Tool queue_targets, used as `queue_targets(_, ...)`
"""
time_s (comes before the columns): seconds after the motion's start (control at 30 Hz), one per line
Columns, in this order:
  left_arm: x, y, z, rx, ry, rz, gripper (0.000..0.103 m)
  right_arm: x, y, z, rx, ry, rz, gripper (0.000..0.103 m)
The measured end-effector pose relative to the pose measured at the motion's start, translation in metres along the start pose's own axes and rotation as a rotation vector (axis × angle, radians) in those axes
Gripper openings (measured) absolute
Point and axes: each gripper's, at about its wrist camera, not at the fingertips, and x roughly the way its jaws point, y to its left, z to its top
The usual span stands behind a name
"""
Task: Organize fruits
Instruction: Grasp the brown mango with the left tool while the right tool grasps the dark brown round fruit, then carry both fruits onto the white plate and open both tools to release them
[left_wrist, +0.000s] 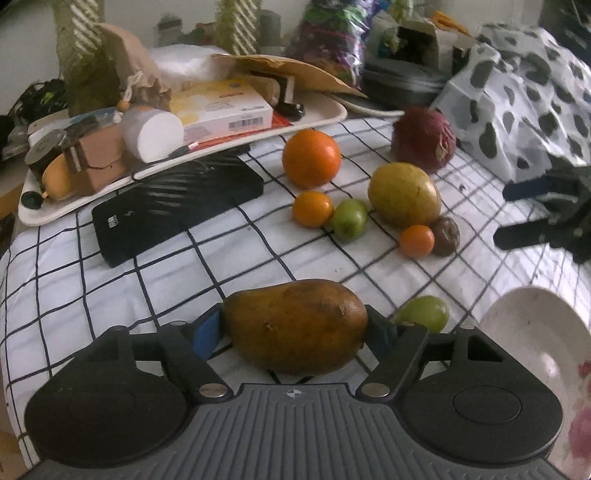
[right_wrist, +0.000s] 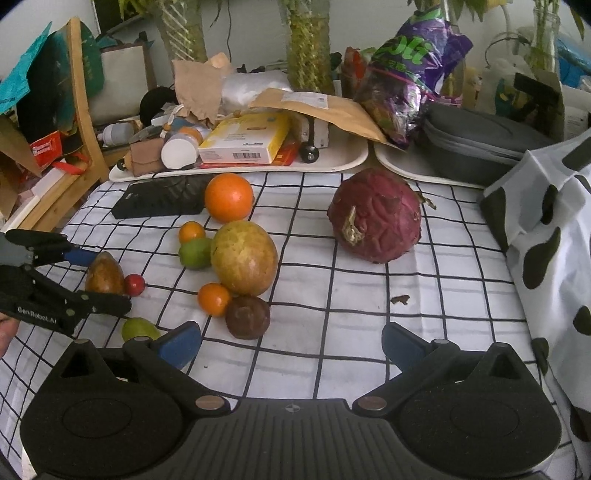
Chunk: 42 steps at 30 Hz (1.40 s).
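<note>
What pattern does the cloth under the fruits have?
White cloth with a black grid of thin lines, clearest in the right wrist view.

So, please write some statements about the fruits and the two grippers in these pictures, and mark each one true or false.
1. The brown mango lies between the left gripper's fingers. True.
2. The right gripper holds the large orange. False: its jaws are open and empty, and the orange sits far back on the checked cloth.
3. The red dragon fruit lies apart from the other fruits. True.
4. All the fruits are already in the floral bowl. False: none shows in it; they lie on the cloth.
5. A small green fruit touches a small orange one. True.
</note>
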Motion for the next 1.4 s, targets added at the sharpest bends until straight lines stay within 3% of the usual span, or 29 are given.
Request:
queue_targets(0.3, -0.016, 0.001, 0.015, -0.057, -0.064, 0.04, 0.075, 0.016, 0.02, 0.005, -0.154, -0.013, 0.036, 0.101)
queue_targets(0.47, -0.018, 0.005, 0.017, -0.073, -0.074, 0.054, 0.075, 0.027, 0.04, 0.002, -0.35, -0.011, -0.003, 0.081)
queue_targets(0.67, -0.022, 0.007, 0.017, -0.071, -0.075, 0.06, 0.075, 0.04, 0.045, 0.003, -0.393, 0.014, 0.004, 0.049)
queue_targets(0.83, -0.024, 0.005, 0.017, -0.068, -0.081, 0.058, 0.075, 0.042, 0.046, 0.002, -0.397, 0.025, 0.034, 0.035)
queue_targets(1.07, -0.033, -0.007, 0.016, -0.051, -0.089, 0.058, 0.075, 0.037, 0.046, 0.001, -0.385, 0.029, 0.003, 0.033)
queue_targets(1.4, -0.055, -0.042, 0.014, -0.016, -0.127, 0.047, 0.075, -0.001, 0.035, -0.001, -0.297, -0.048, 0.013, 0.033)
